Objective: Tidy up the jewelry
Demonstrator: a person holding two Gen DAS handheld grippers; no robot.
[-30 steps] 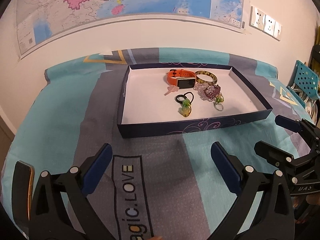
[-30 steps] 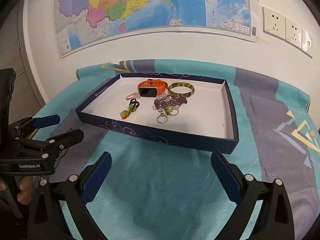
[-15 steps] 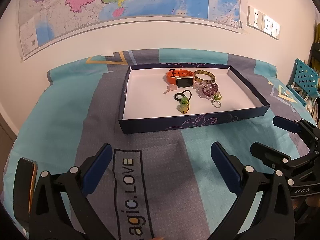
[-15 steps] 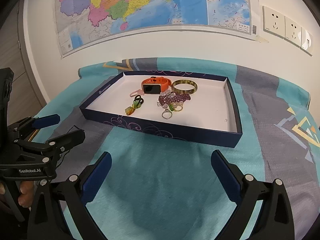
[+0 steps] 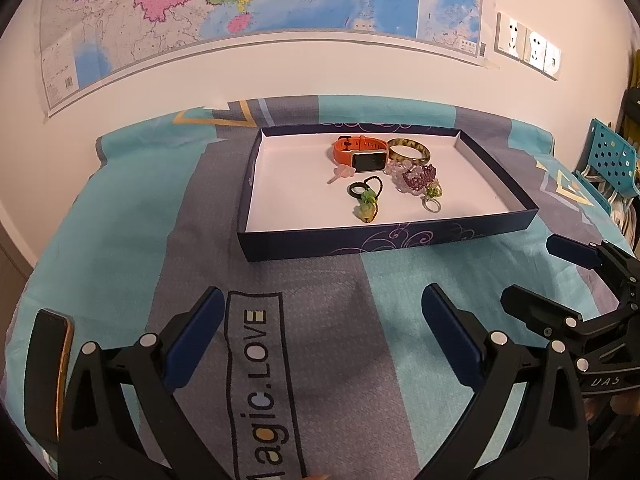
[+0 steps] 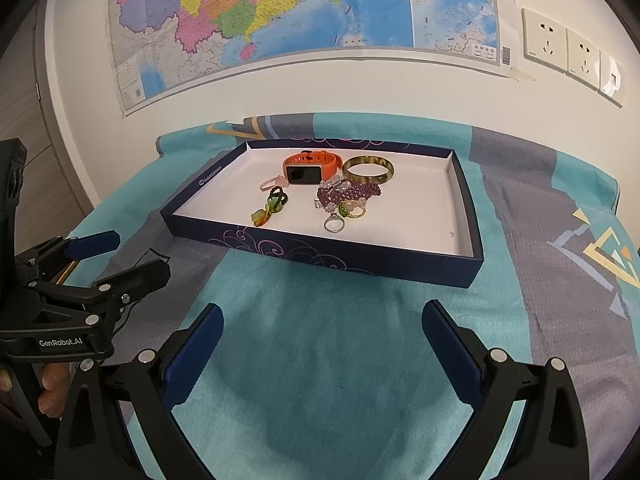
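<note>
A shallow dark blue tray (image 5: 360,240) (image 6: 320,250) with a white floor lies on the bed. In it are an orange watch (image 5: 362,154) (image 6: 306,168), a green-brown bangle (image 5: 409,151) (image 6: 368,170), a purple bead bracelet (image 5: 418,178) (image 6: 348,194), a silver ring (image 5: 432,205) (image 6: 333,225), a green bead charm (image 5: 366,208) (image 6: 266,213) and a pink piece (image 5: 340,172). My left gripper (image 5: 320,330) is open and empty, well short of the tray. My right gripper (image 6: 322,338) is likewise open and empty.
A teal and grey bedspread (image 5: 120,220) covers the bed. A map (image 6: 280,8) and wall sockets (image 6: 560,46) are on the wall behind. A phone (image 5: 48,364) lies at the left edge. A blue perforated chair (image 5: 612,160) stands at right.
Both grippers have drawn back a little from the tray, which now looks smaller and farther away. Both stay open; the jewelry has not moved.
</note>
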